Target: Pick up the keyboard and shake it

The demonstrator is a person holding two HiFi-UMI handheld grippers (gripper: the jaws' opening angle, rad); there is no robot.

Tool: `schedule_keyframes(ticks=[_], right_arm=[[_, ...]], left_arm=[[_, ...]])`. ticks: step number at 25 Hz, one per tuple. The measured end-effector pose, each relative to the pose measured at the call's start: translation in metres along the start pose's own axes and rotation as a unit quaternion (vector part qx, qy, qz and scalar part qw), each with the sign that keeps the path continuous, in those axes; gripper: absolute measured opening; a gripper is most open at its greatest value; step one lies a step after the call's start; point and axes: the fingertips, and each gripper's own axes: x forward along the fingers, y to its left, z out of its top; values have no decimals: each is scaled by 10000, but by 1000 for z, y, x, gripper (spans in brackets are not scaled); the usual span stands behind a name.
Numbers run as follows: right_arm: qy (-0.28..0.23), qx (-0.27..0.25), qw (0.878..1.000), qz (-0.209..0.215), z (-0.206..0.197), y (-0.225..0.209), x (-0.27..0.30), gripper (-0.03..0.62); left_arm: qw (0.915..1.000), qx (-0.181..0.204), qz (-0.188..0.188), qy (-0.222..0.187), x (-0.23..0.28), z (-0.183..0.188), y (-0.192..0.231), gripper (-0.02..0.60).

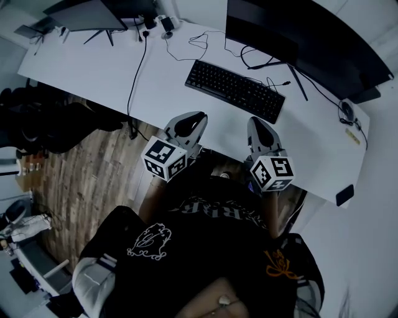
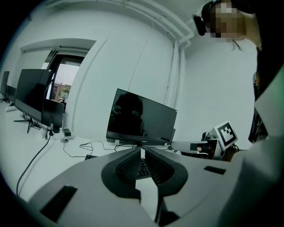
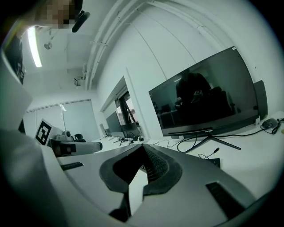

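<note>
A black keyboard (image 1: pixel 235 90) lies slantwise on the white desk (image 1: pixel 155 93), in front of the big dark monitor (image 1: pixel 298 37). My left gripper (image 1: pixel 194 118) hangs over the desk's near edge, a little short of the keyboard's left end, jaws shut and empty. My right gripper (image 1: pixel 256 123) is level with it, just short of the keyboard's right end, also shut on nothing. In the left gripper view the keyboard (image 2: pixel 141 167) peeks out past the closed jaw tips (image 2: pixel 142 150). The right gripper view shows the closed jaws (image 3: pixel 143 146) with the monitor (image 3: pixel 206 99) behind.
Thin black cables (image 1: pixel 199 43) loop behind the keyboard and one runs down over the desk's front edge (image 1: pixel 132 93). A second monitor (image 1: pixel 87 13) stands at the far left. A headset (image 1: pixel 347 113) and a dark phone-like slab (image 1: pixel 344 194) lie at the right end.
</note>
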Motion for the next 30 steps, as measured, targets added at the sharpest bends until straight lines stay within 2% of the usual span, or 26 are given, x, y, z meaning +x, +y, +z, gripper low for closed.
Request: schedule_keyframes(ticks=[8,16,18,21,25,30], right_arm=[[68,17,9992,-404,2,-20,54,12],[465,23,9940,-992,-21,-75,71,38],[553,-41,9924,-1098,-27,-93,74,52],[721,-11,9895,-1251,-37,-127,81,87],[1000,109,9840,-1469,-52,-182,89,153],[1602,194,9732,-1639,-83,-246,103,234]], left_arm=[[9998,-56,-111,182,28,0,73,28],[9982,-81,-217,552,56,-31,119,38],[9974,-121,-249,667,62,-39,130,70],[9960,-191,-308,821,74,-49,146,150],[9929,-169,-293,1137,93,-71,171,190],[9859,-279,-175,1641,117,-102,208,239]])
